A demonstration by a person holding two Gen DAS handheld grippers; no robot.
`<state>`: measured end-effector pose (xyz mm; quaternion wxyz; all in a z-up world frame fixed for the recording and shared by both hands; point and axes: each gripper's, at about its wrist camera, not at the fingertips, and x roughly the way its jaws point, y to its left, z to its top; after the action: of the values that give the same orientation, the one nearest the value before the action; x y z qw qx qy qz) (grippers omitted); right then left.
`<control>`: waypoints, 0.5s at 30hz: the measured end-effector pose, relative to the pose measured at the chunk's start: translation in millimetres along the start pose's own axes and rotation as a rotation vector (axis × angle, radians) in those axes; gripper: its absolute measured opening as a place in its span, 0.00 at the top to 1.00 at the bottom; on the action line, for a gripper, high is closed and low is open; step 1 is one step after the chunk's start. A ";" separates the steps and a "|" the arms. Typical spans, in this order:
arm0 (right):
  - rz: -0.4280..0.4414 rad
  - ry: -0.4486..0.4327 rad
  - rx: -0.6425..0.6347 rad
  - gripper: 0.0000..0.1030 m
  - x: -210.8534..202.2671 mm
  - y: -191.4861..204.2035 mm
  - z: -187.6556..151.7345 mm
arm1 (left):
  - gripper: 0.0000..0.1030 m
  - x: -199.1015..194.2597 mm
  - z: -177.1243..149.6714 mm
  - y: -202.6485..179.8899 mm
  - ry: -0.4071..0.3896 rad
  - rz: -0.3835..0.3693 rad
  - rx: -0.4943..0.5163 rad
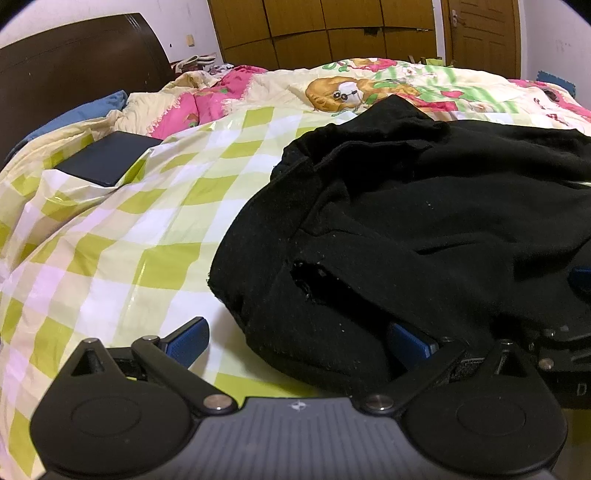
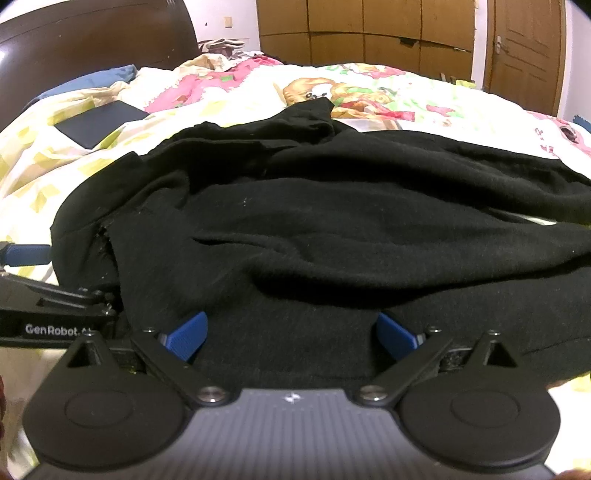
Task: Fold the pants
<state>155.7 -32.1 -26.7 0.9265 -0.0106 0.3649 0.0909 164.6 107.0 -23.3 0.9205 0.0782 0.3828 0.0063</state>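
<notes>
The black pants (image 1: 424,221) lie in a rumpled heap on a green-and-white checked sheet (image 1: 147,221) spread over the bed. My left gripper (image 1: 299,343) is open at the heap's near left edge. Its right finger pad (image 1: 410,341) is partly tucked under the cloth, while its left pad (image 1: 188,343) rests over bare sheet. In the right wrist view the pants (image 2: 332,221) fill the middle. My right gripper (image 2: 291,336) is open, with the near hem lying between its blue pads (image 2: 188,336). The left gripper's body (image 2: 55,325) shows at the left edge there.
A dark flat box (image 1: 107,158) sits on the sheet at the far left. Behind the pants lies a cartoon-print quilt (image 1: 369,88). A dark headboard (image 1: 74,66), a blue pillow (image 1: 92,110), wooden wardrobes (image 1: 325,29) and a door (image 1: 480,37) stand beyond.
</notes>
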 end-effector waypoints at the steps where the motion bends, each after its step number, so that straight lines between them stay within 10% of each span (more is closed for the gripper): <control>1: -0.001 -0.001 -0.003 0.05 -0.2 0.3 -0.3 | 0.00 0.1 0.1 0.5 0.000 0.000 -0.001; 15: 0.005 0.006 -0.012 0.05 -2.8 2.5 -1.0 | 0.00 -1.7 1.5 -0.7 -0.002 -0.001 0.015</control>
<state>152.5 -30.2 -25.4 0.9251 -0.0155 0.3672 0.0953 164.5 106.0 -21.2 0.9202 0.0851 0.3821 0.0030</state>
